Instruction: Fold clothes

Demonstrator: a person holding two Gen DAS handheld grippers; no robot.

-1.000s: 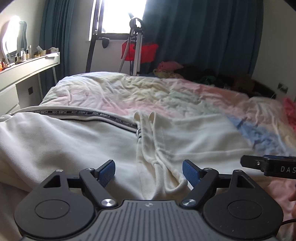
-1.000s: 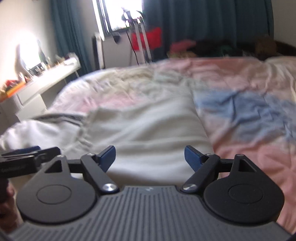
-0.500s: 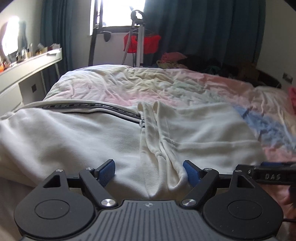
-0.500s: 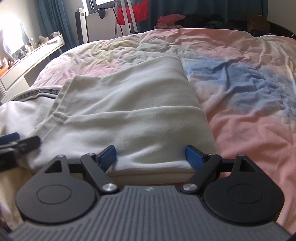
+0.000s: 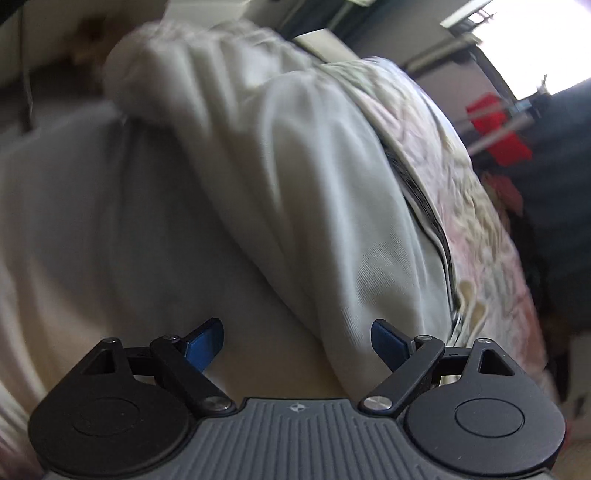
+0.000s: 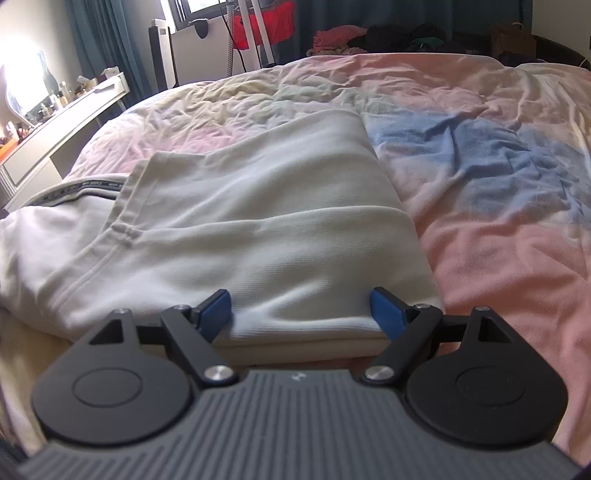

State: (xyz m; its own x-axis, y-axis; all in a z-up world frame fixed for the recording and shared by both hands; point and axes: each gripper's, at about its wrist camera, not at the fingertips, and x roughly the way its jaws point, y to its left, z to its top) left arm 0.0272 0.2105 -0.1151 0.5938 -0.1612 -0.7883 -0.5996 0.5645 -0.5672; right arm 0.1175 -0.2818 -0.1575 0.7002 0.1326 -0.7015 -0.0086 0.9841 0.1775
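A cream-white garment (image 6: 258, 229) with a black lettered stripe (image 6: 77, 194) lies on the bed, one part folded over itself. My right gripper (image 6: 301, 310) is open, its blue pads on either side of the garment's near folded edge. In the left wrist view, blurred and tilted, the same garment (image 5: 303, 184) hangs in bunched folds over the bed's side. My left gripper (image 5: 297, 343) is open with cloth lying between its pads, not clamped.
The bed cover (image 6: 498, 166) is pastel pink, blue and yellow. A white dresser (image 6: 62, 125) with a lit mirror stands at the left. A stand with a red bag (image 6: 273, 22), clothes piles and dark curtains are behind the bed.
My left gripper has swung left and tilted sharply, now facing the garment's hanging left part. My right gripper has stayed at the folded edge, slightly closer.
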